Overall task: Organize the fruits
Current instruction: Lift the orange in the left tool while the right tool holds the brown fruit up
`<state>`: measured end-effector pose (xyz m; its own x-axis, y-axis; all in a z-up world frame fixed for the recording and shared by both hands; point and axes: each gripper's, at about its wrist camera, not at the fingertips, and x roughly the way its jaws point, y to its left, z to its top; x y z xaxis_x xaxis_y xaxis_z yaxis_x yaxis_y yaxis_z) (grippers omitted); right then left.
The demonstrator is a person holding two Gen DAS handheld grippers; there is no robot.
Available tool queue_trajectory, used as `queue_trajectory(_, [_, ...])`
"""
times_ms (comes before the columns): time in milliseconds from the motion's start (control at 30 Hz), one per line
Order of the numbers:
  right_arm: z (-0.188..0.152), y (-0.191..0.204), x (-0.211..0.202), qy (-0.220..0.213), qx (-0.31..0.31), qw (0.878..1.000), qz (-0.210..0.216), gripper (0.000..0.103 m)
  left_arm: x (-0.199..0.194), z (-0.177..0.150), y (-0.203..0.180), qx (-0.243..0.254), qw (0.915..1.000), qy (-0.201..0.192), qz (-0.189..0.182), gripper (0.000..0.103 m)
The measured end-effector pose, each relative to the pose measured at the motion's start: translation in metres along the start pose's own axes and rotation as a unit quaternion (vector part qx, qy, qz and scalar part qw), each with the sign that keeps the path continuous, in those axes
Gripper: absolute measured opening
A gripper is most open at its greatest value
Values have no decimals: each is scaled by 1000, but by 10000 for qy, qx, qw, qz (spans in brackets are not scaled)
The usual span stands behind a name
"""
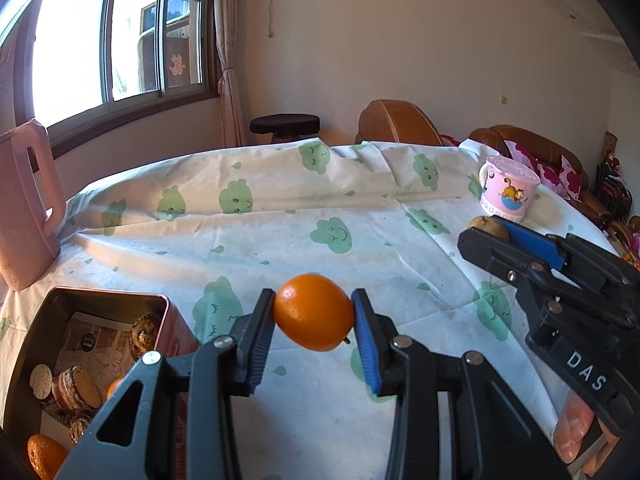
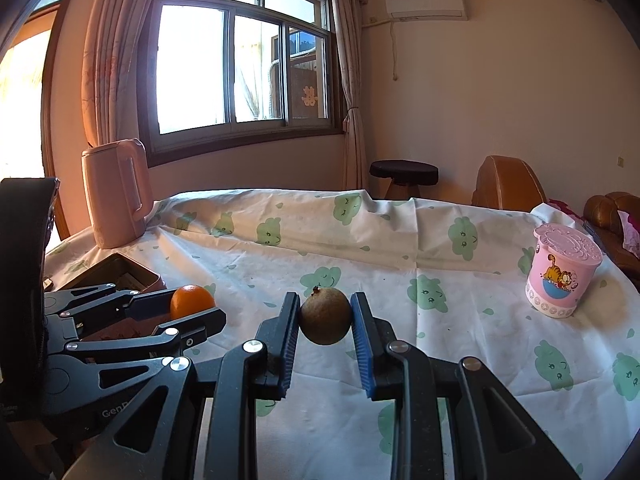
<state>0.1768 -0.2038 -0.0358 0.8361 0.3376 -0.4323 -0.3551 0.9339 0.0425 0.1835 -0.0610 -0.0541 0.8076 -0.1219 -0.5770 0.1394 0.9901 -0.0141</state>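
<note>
My left gripper [image 1: 314, 312] is shut on a small orange [image 1: 314, 312] and holds it above the cloth, just right of an open tin box [image 1: 108, 300]. The box holds cakes in paper cups and another orange fruit [image 1: 45, 454]. My right gripper [image 2: 325, 316] is shut on a round brown fruit [image 2: 325, 316] with a small stem on top. In the left wrist view the right gripper [image 1: 486, 236] comes in from the right with the brown fruit [image 1: 488, 226] at its tip. In the right wrist view the left gripper [image 2: 192, 304] shows at the left with the orange [image 2: 192, 300].
A white tablecloth [image 1: 320, 208] with green cloud prints covers the table. A pink kettle [image 2: 116, 196] stands at the back left, a pink cartoon mug [image 2: 560, 276] with a lid at the right. Behind the table are a dark stool [image 2: 404, 172], brown armchairs [image 2: 508, 184] and a window [image 2: 240, 64].
</note>
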Motion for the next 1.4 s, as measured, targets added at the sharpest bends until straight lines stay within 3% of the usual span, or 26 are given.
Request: queue_trajectory(1400, [-4, 6, -23, -461, -82, 9989, -72, 28, -29, -4, 0, -23, 9972, -703, 243, 40])
